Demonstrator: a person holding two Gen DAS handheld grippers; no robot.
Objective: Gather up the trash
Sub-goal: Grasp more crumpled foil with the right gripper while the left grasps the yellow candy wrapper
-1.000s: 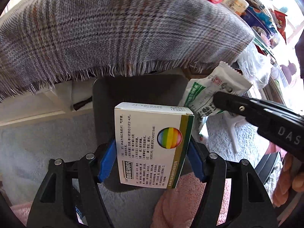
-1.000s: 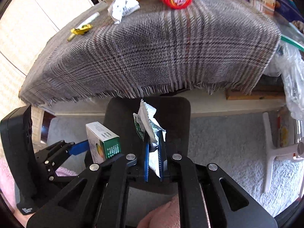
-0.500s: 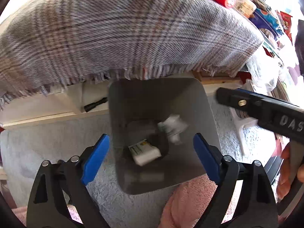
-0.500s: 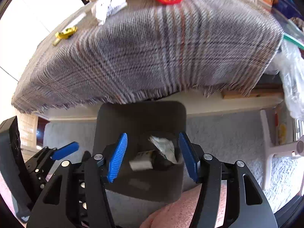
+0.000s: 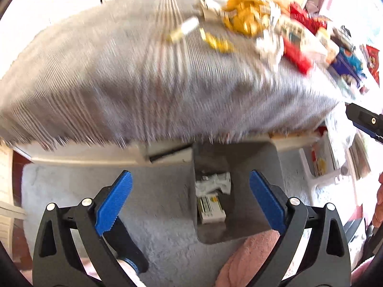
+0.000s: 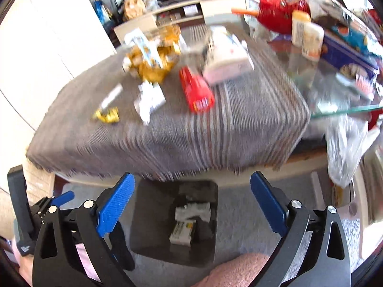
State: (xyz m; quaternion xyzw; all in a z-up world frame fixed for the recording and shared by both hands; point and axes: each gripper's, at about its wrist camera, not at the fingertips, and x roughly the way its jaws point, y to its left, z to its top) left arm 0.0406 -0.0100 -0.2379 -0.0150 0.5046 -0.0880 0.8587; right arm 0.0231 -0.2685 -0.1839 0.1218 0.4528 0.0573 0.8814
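A dark grey bin (image 5: 239, 234) (image 6: 148, 215) stands on the carpet under the table edge. In it lie a white medicine box (image 5: 210, 209) (image 6: 183, 233) and a crumpled white-green wrapper (image 5: 214, 181) (image 6: 191, 211). My left gripper (image 5: 189, 179) hangs above the bin, its jaws opening wide with nothing between them. My right gripper (image 6: 191, 179) is also above the bin, its jaws opening and empty. On the plaid cloth (image 6: 167, 138) lie a gold wrapper (image 6: 153, 64) (image 5: 246, 20), a red tube (image 6: 196, 89) (image 5: 295, 55), crumpled white paper (image 6: 149, 99) and a small yellow wrapper (image 6: 107, 114).
A white box (image 6: 225, 57) lies on the cloth behind the red tube. The glass tabletop (image 6: 335, 91) at the right is crowded with bottles and packets. A clear plastic bag (image 6: 344, 148) hangs off its edge. A white stool (image 5: 318, 174) stands right of the bin.
Both grippers opened; the box and the wrapper dropped into the bin. Both hands rose and tilted up, so the tabletop with its litter came into view.
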